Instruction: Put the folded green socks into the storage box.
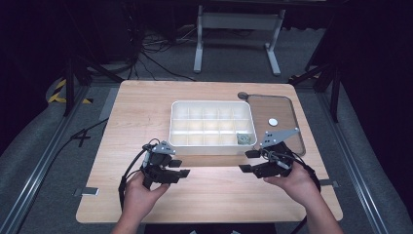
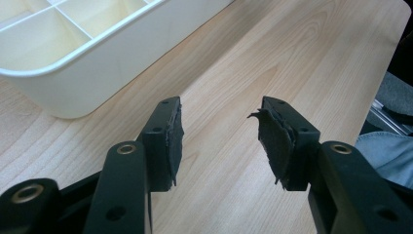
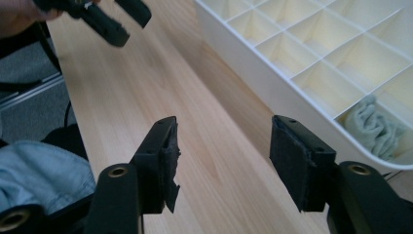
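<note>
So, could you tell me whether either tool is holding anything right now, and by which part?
Nothing is held: the left tool and the right tool both stand open over bare table, beside the compartment tray.

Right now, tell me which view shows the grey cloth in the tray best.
The right gripper view: the cloth lies close and large in a corner compartment of the tray, its folds plain. The high view shows it as a small grey speck in the tray's near right corner. The left gripper view catches another part of the tray.

High view above table; tool views low, close, sharing white tray (image 1: pixel 212 127).
</note>
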Demonstrator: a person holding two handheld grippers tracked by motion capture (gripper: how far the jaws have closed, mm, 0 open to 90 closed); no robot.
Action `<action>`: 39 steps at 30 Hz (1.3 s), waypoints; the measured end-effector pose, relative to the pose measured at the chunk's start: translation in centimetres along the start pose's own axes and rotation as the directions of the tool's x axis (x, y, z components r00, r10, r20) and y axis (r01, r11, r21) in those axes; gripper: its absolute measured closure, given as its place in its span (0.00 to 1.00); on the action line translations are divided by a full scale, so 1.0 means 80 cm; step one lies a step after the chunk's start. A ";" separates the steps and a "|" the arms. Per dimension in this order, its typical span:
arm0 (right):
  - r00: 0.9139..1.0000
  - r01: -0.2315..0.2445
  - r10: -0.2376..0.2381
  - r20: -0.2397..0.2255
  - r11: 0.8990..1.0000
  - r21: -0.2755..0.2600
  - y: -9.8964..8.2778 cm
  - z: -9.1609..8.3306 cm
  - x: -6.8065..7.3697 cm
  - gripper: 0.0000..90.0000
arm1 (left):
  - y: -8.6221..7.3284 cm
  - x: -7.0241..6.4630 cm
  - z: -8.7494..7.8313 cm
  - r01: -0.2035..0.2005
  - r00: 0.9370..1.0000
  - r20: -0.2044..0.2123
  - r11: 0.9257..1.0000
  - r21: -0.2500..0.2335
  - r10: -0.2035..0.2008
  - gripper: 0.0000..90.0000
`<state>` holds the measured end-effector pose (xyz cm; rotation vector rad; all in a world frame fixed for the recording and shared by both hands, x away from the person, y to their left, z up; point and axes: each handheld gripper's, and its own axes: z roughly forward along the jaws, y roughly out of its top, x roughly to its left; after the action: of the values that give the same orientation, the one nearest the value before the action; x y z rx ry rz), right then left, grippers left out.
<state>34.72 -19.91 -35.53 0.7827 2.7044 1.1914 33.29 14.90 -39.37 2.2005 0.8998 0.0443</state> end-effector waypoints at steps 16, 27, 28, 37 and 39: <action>1.000 0.013 -0.013 -0.006 0.999 -0.035 -0.033 0.017 0.001 0.45 | 0.002 -0.005 0.002 -0.027 1.000 -0.011 1.000 0.012 0.028 0.57; 1.000 -0.004 0.003 -0.018 1.000 -0.014 -0.085 0.052 0.002 0.51 | 0.000 -0.010 0.017 -0.091 0.996 -0.009 0.993 0.069 0.091 0.57; 1.000 0.002 -0.002 -0.015 1.000 -0.007 -0.088 0.054 0.002 0.51 | 0.000 -0.010 0.018 -0.095 0.995 -0.007 0.992 0.079 0.096 0.57; 1.000 0.002 -0.003 0.009 0.999 0.054 -0.109 0.075 0.004 0.51 | 0.000 -0.015 0.028 -0.116 0.993 -0.012 0.986 0.118 0.118 0.57; 1.000 0.015 -0.015 0.011 0.999 0.046 -0.111 0.077 0.007 0.51 | -0.001 -0.016 0.031 -0.117 0.993 -0.007 0.985 0.127 0.119 0.56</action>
<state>32.21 -20.55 -46.06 0.7706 2.7330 1.1221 33.00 12.57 -40.89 2.3728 0.7987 0.0611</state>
